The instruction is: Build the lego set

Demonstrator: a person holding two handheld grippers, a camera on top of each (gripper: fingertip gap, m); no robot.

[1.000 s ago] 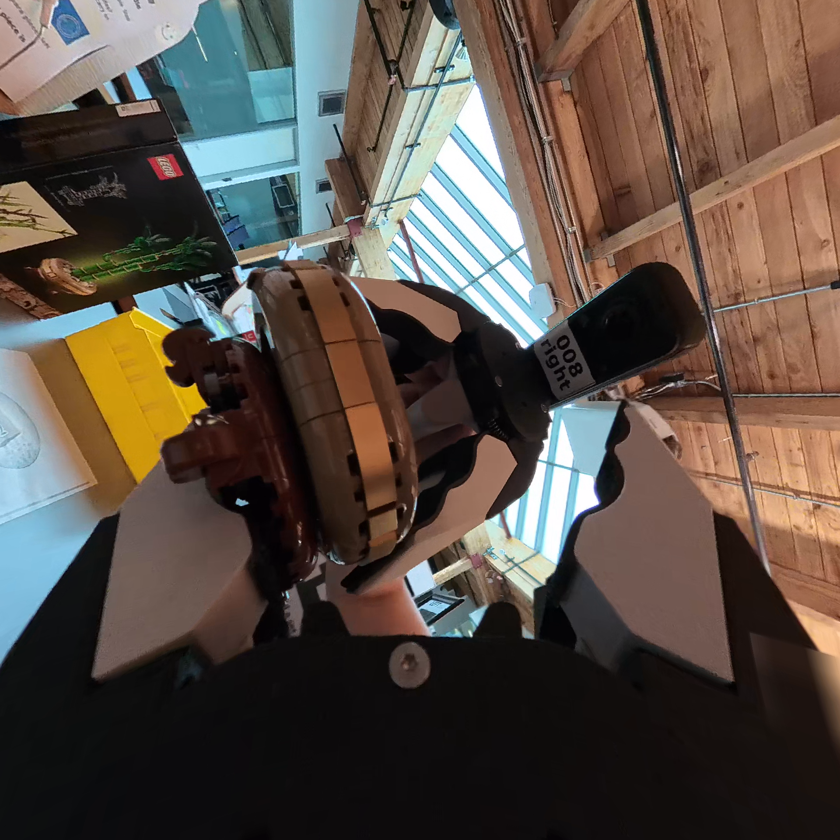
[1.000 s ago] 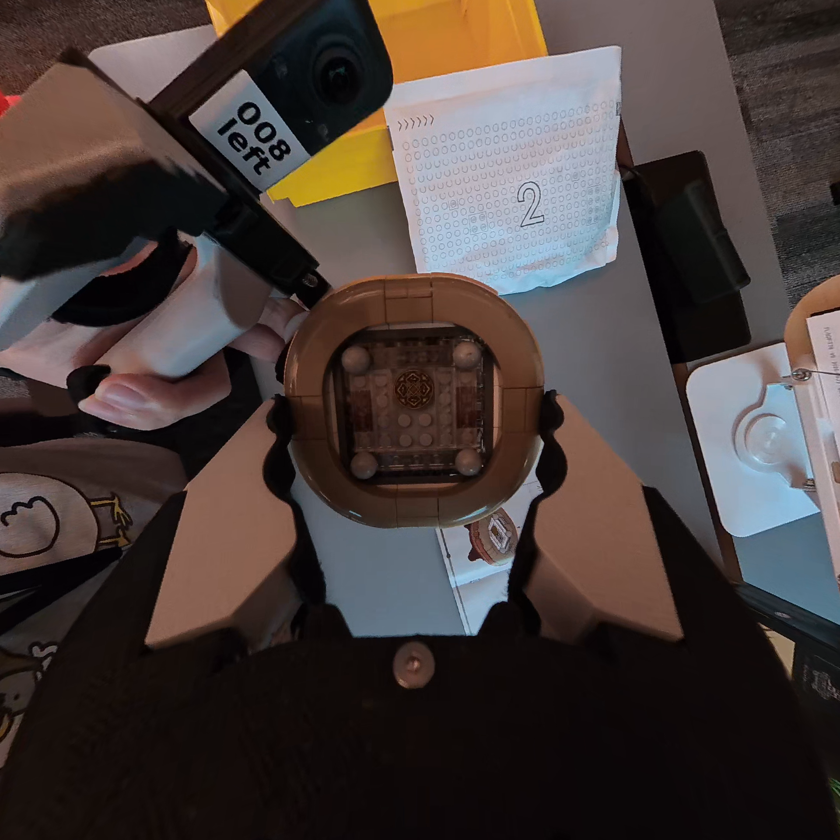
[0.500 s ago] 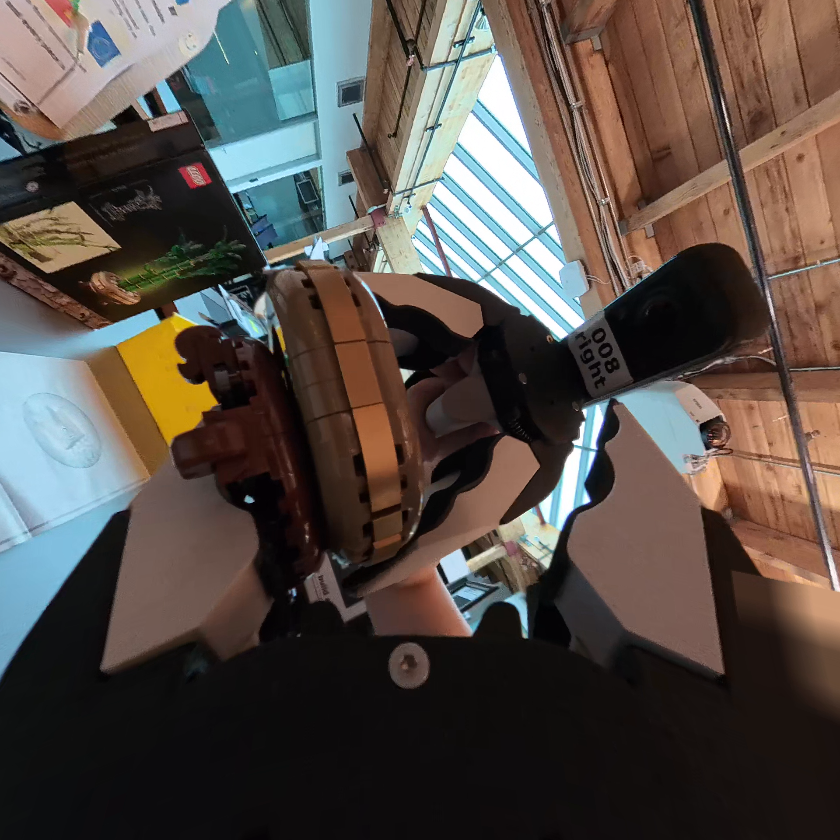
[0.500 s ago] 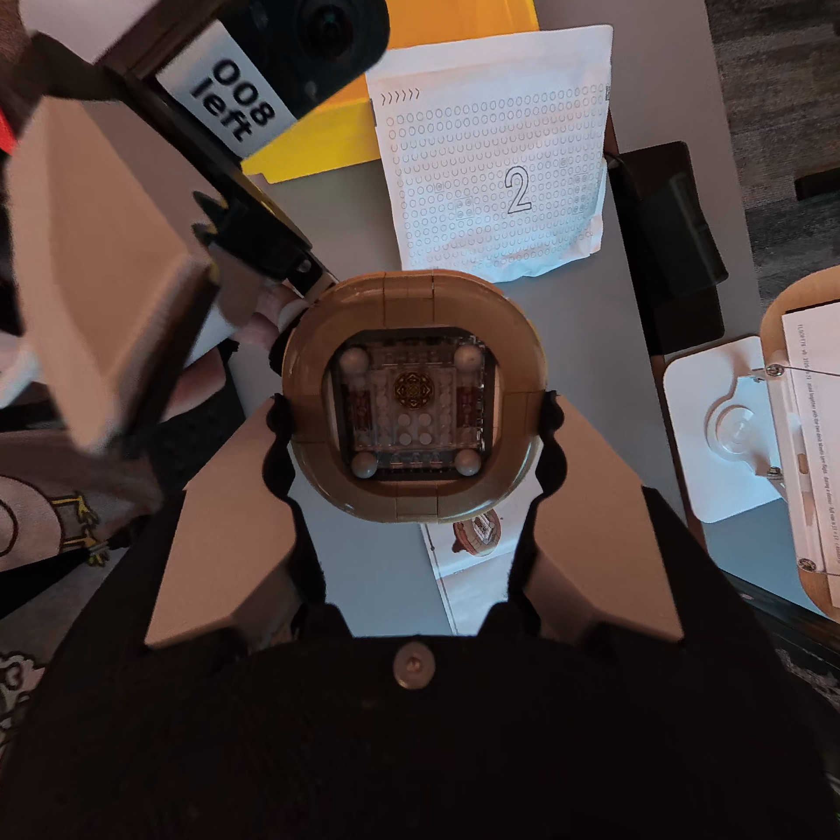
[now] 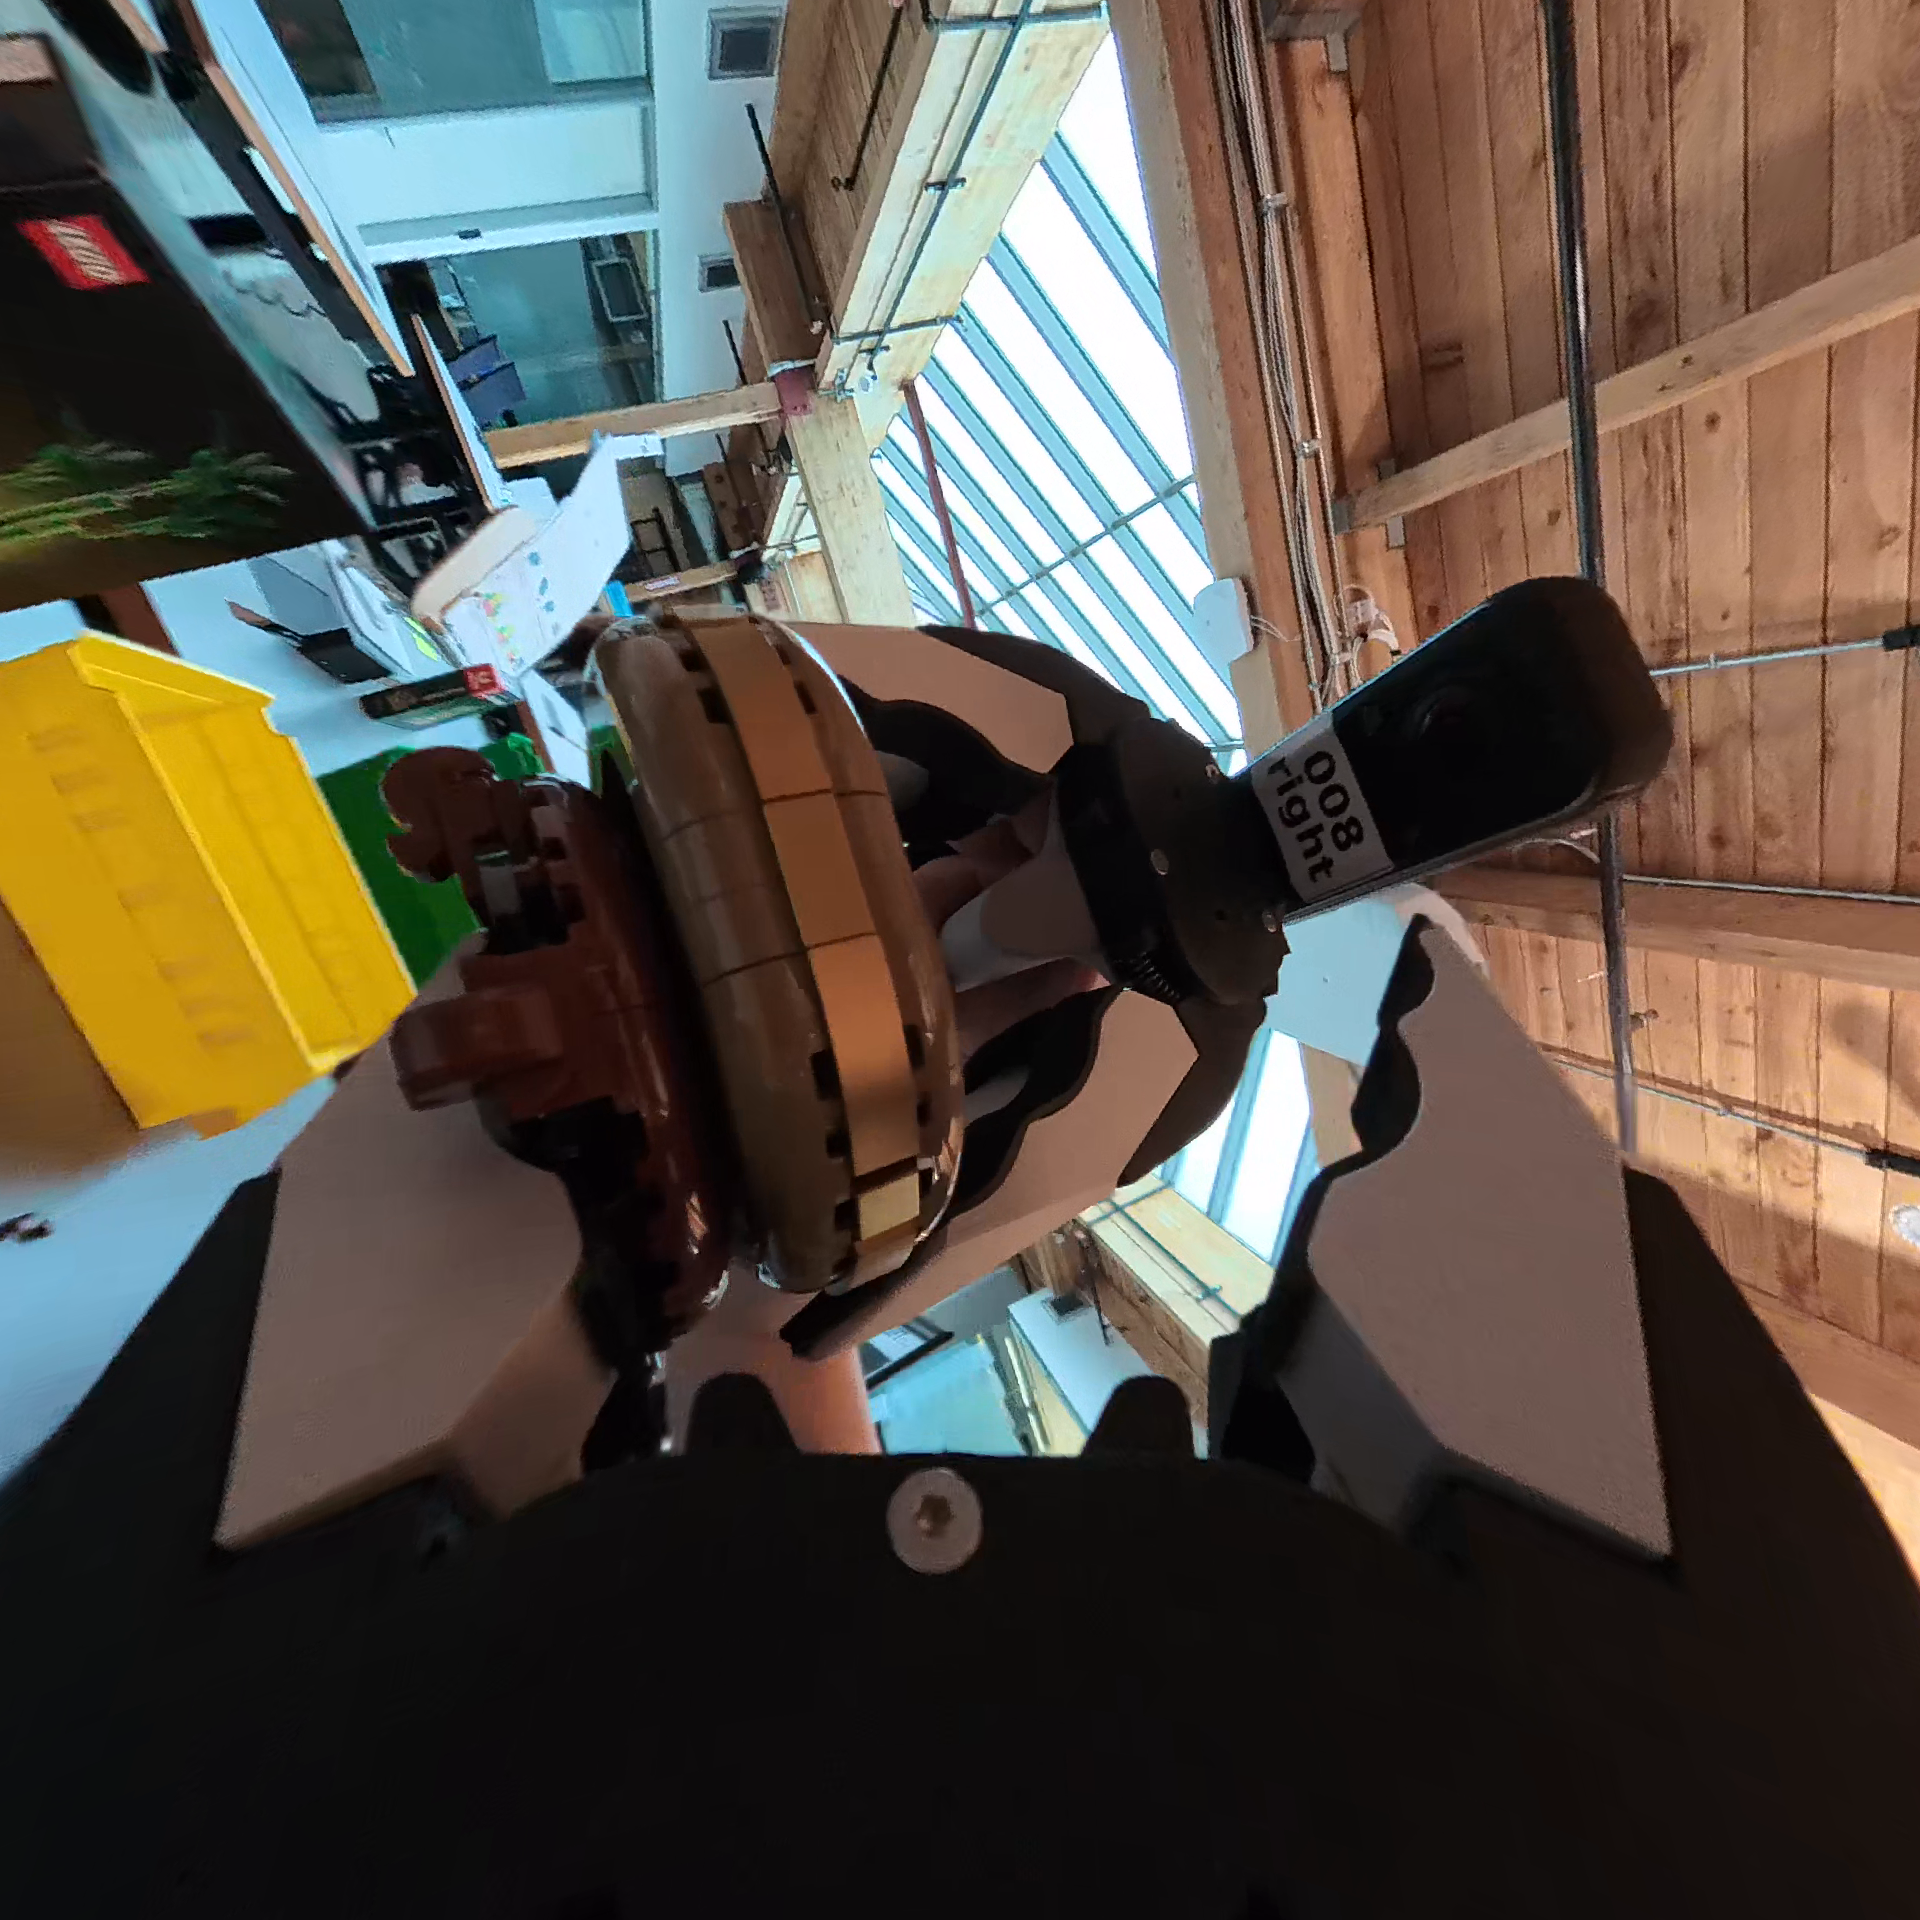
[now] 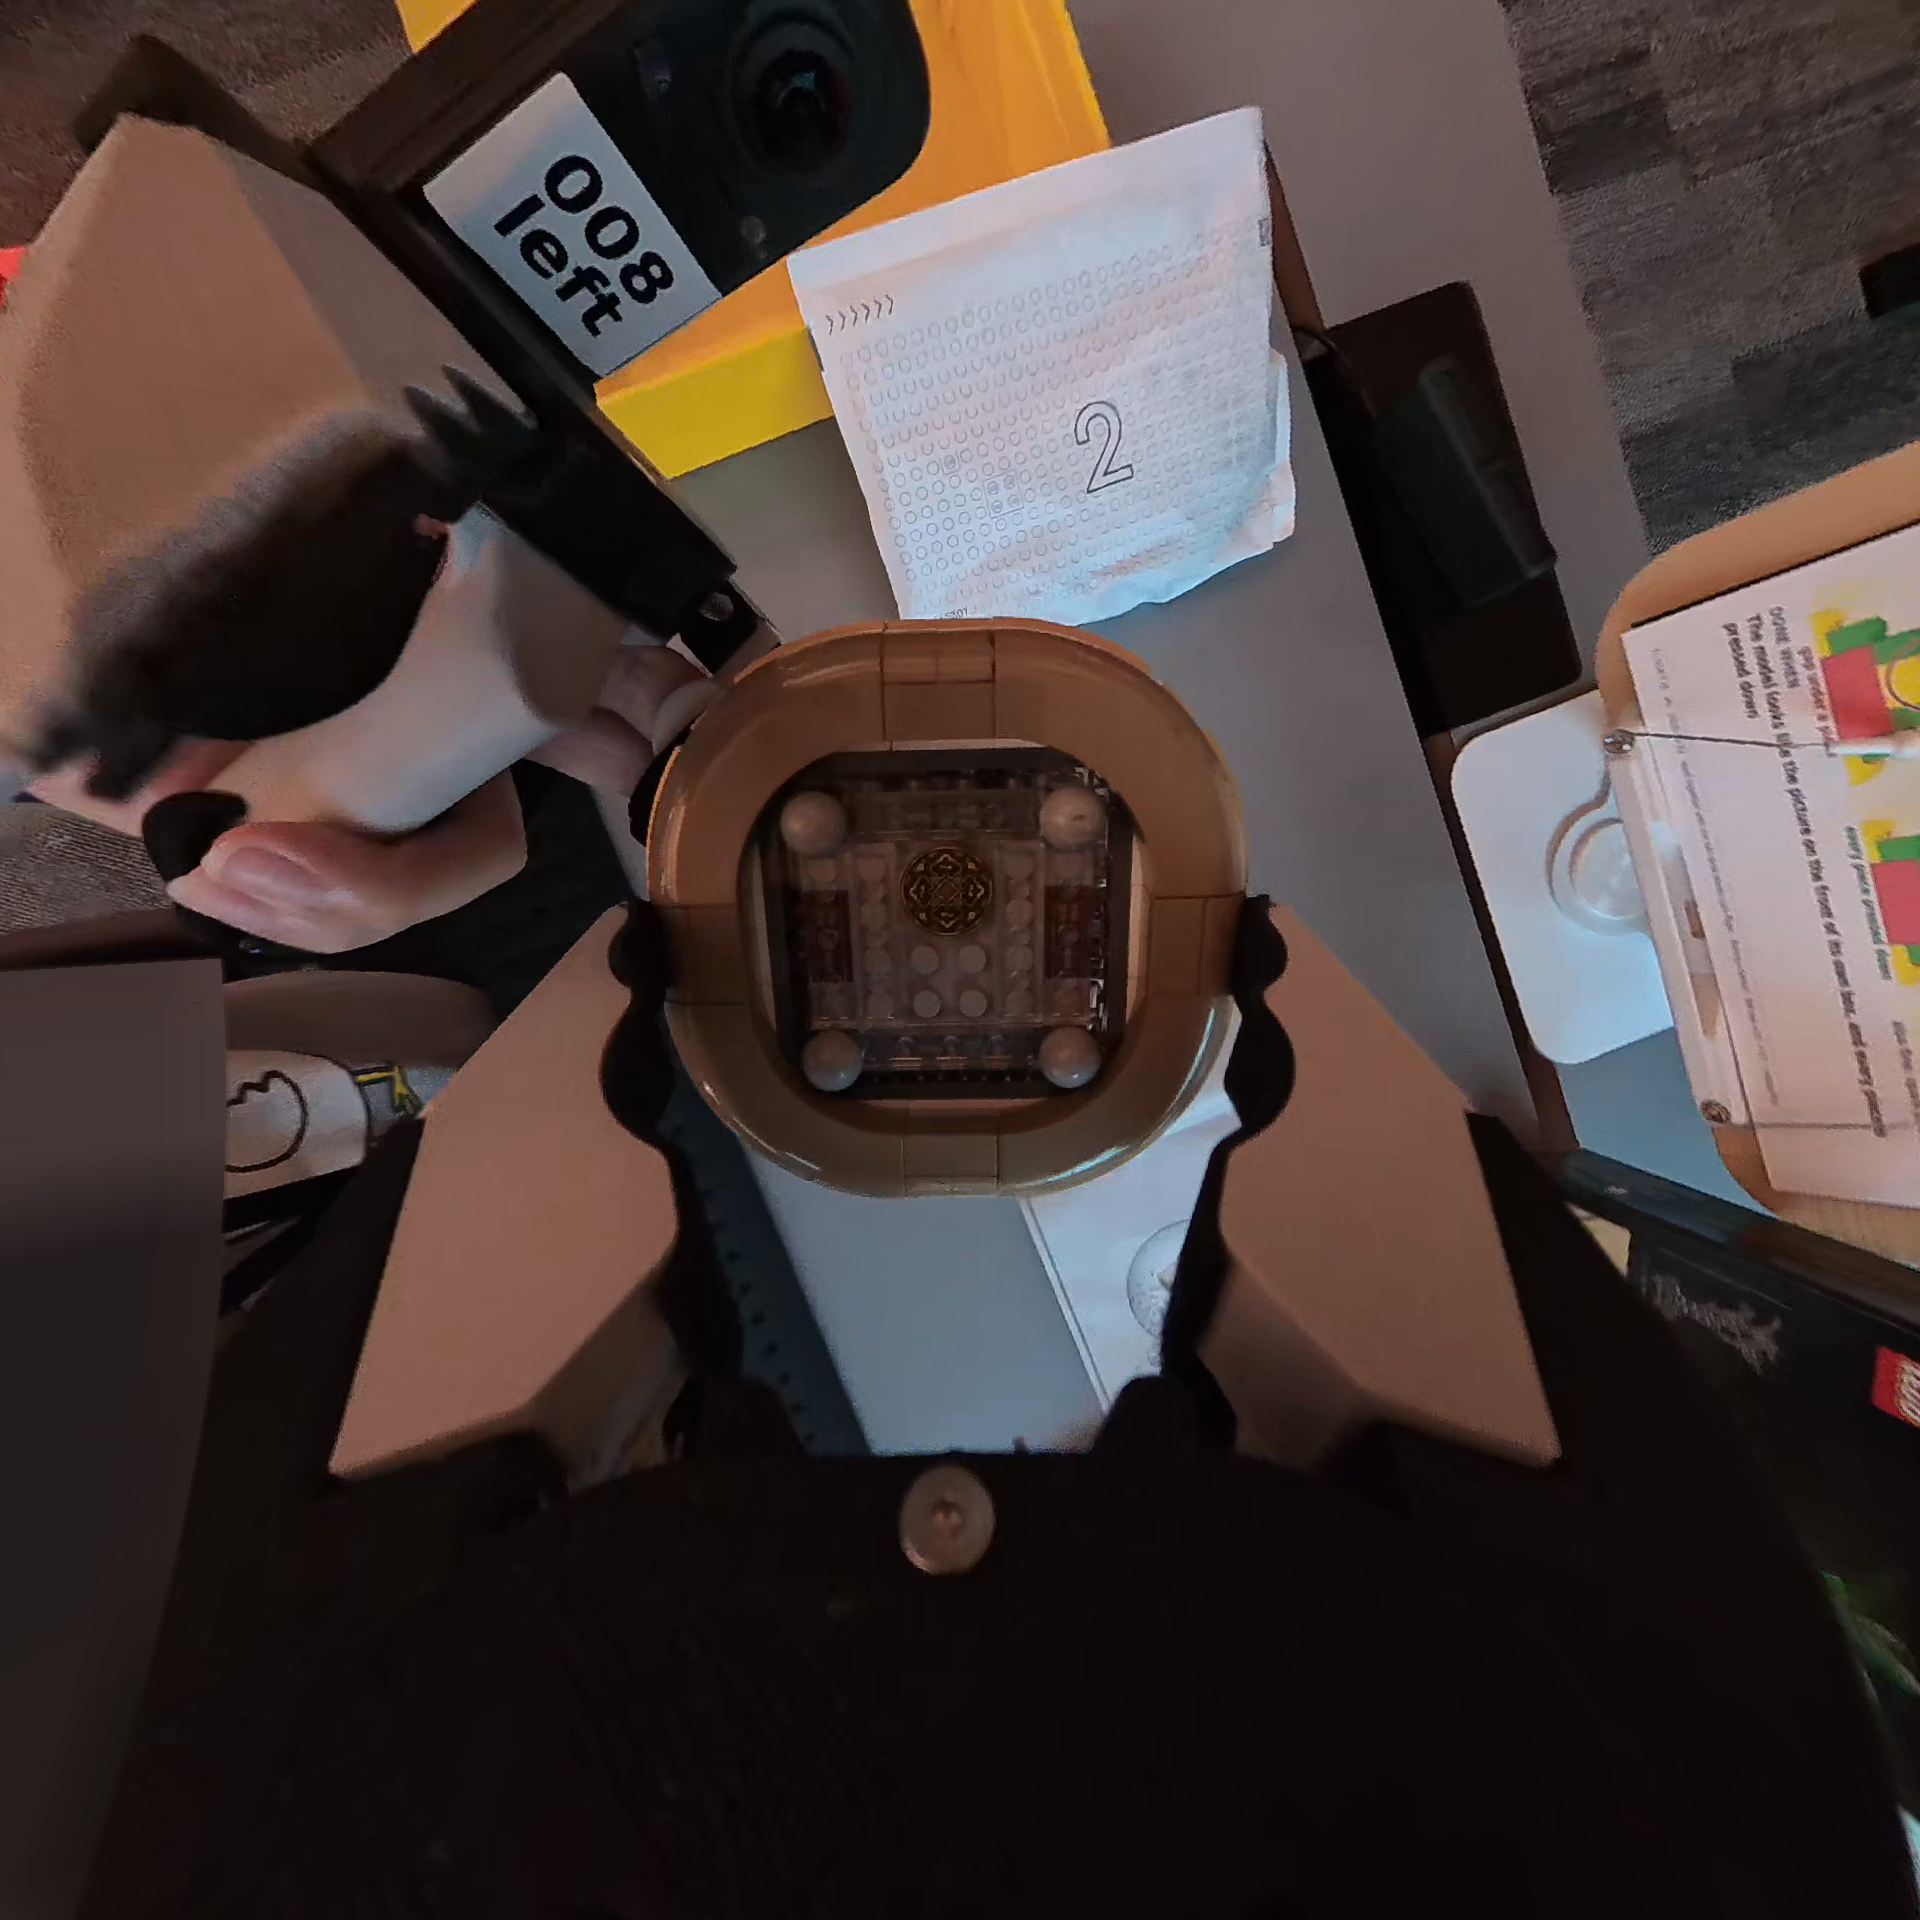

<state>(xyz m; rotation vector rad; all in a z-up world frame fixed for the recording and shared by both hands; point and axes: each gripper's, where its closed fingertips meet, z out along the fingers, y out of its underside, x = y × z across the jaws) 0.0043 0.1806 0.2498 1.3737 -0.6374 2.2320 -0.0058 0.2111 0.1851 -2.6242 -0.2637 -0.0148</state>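
Crowded table, one bare strip
Yellow bin (image 6: 727, 374) and paper bag (image 6: 1060, 395) block ahead; grey table (image 6: 935, 1309) bare below the lego pot (image 6: 940, 904).

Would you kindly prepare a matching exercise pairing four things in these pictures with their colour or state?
Things:
1. tan pot
2. bin
3. paper bag
4. left hand-held gripper

States:
A. yellow
B. open, holding nothing
C. clamped by the right hand-held gripper
D. white, lying flat on the table

Pairs: 1-C, 2-A, 3-D, 4-B
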